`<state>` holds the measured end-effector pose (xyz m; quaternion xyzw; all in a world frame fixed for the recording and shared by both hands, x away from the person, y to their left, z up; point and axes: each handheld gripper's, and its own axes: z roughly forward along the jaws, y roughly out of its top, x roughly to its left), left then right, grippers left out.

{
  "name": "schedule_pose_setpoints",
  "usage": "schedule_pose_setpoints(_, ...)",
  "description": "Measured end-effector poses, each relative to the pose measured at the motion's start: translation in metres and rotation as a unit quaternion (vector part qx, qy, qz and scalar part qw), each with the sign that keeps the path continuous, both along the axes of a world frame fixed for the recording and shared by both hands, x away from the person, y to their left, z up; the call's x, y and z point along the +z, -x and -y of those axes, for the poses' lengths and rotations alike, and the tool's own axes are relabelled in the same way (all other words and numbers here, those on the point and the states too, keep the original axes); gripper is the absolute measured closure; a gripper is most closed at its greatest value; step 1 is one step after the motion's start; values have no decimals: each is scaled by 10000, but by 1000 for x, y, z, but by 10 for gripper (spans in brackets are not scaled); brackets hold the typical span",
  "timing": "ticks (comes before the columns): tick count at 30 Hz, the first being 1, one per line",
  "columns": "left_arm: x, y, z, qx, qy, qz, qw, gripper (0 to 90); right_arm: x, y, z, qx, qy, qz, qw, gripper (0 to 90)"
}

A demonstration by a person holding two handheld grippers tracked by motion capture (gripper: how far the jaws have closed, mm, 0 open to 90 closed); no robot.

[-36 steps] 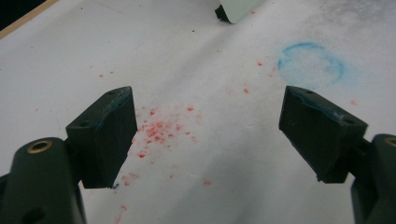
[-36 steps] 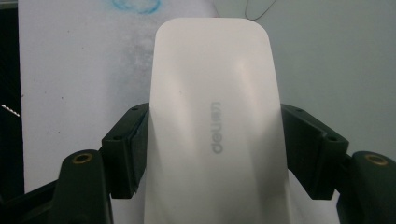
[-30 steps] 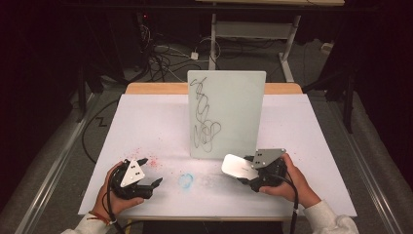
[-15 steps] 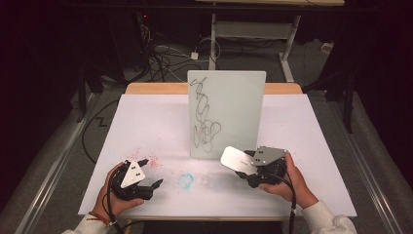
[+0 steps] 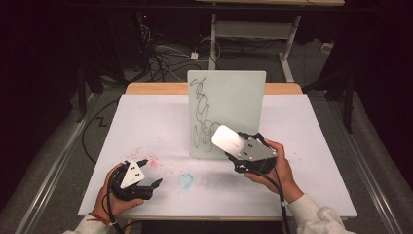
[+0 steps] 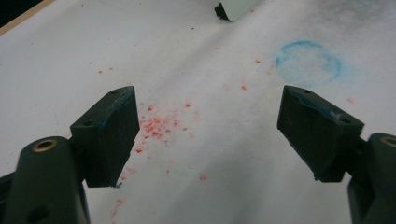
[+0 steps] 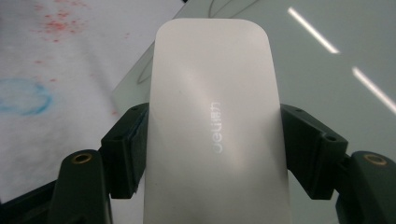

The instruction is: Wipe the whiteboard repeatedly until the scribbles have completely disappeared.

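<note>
**Operator:** On the white table sheet (image 5: 311, 131), as seen from the high view, what stood around the work?

**Inspector:** An upright pale-green board (image 5: 227, 113) stood near the middle, with a dark scribble (image 5: 202, 114) down its left part. The right gripper (image 5: 233, 144) held a white eraser (image 5: 227, 138) against the board's lower face, just beside the bottom of the scribble. The left gripper (image 5: 148, 174) rested low at the near left, well apart from the board. A blue ring mark (image 5: 185, 180) lay between the two grippers, and red specks (image 5: 146, 161) lay beside the left one. Nothing stood between the eraser and the board.

**Operator:** Left gripper view?

**Inspector:** The left gripper (image 6: 205, 135) had its jaws spread wide with nothing between them. Red specks (image 6: 156, 125) lay on the sheet under the gap, and the blue ring mark (image 6: 308, 57) lay beyond the jaw at the picture's right. A dark corner of the board's foot (image 6: 223, 10) showed at the top.

**Operator:** Right gripper view?

**Inspector:** The right gripper (image 7: 214, 149) was clamped on the white eraser (image 7: 212, 93), one jaw on each long side. The board (image 7: 336, 70) lay close behind it. No containers were present.
</note>
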<state>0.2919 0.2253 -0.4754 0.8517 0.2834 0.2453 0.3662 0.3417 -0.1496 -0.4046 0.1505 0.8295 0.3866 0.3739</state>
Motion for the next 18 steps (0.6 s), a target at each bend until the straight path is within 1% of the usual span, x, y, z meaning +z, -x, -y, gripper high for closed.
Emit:
schedule_pose_setpoints(2, 0, 1, 0, 26, 21, 19, 10000, 192, 1, -3, -7, -137, 55, 170, 9997, 311)
schedule_pose_setpoints(4, 1, 1, -1, 43, 39, 22, 10000, 189, 4, -8, -14, -202, 61, 209, 9996, 311)
schedule_pose_setpoints(5, 1, 1, -2, 55, 43, 27, 10000, 189, 6, -10, -17, -247, 83, 301, 9992, 311)
schedule_pose_setpoints(6, 1, 1, -2, 65, 56, 26, 10000, 189, 7, -13, -20, -311, 61, 387, 9987, 311)
schedule_pose_setpoints(8, 1, 1, -3, 62, 67, 33, 10000, 189, 11, -18, -26, -348, 27, 475, 9983, 311)
schedule_pose_setpoints(12, 0, 1, -3, 34, 47, 11, 10000, 189, 13, -26, -38, -537, 66, 777, 9955, 311)
schedule_pose_setpoints(14, 0, 1, -2, 32, 46, 17, 10000, 189, 12, -30, -44, -598, 41, 829, 9948, 311)
schedule_pose_setpoints(15, 1, 1, -3, 29, 44, 12, 10000, 189, 11, -31, -46, -628, 77, 849, 9944, 311)
schedule_pose_setpoints(18, 0, 1, -3, 20, 37, 5, 10000, 189, 6, -34, -52, -677, 78, 937, 9933, 311)
